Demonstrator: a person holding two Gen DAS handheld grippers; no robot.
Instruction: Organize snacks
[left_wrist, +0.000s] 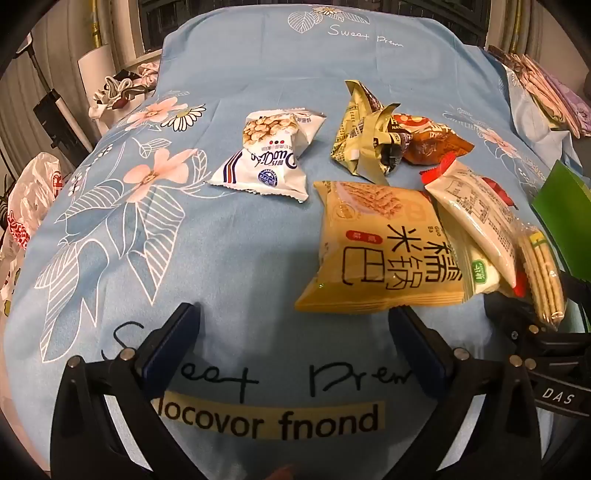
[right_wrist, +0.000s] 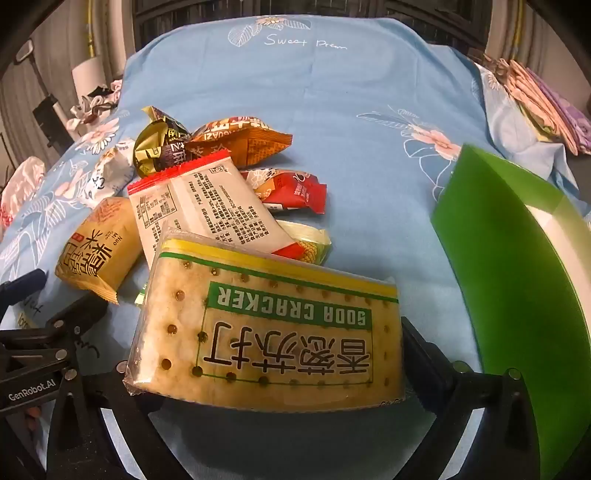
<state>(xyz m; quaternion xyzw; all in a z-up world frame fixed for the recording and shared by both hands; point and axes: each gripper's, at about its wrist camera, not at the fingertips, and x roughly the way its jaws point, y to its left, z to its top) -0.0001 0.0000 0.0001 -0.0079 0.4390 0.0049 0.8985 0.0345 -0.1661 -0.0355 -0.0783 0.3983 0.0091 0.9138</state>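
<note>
A soda cracker pack lies tilted between the fingers of my right gripper. The jaws stand wide, the pack hides the left finger, and I see no squeeze. Behind it are piled a white packet with red ends, a yellow rice-cracker bag, a red packet, an orange packet and a crumpled green-gold wrapper. A white puffed-snack packet lies apart to the left. My left gripper is open over bare cloth, just short of the yellow bag.
Everything rests on a blue flowered cloth. A green box wall rises close on the right of the right gripper. Folded fabrics lie at the far right, bags and clutter off the left edge.
</note>
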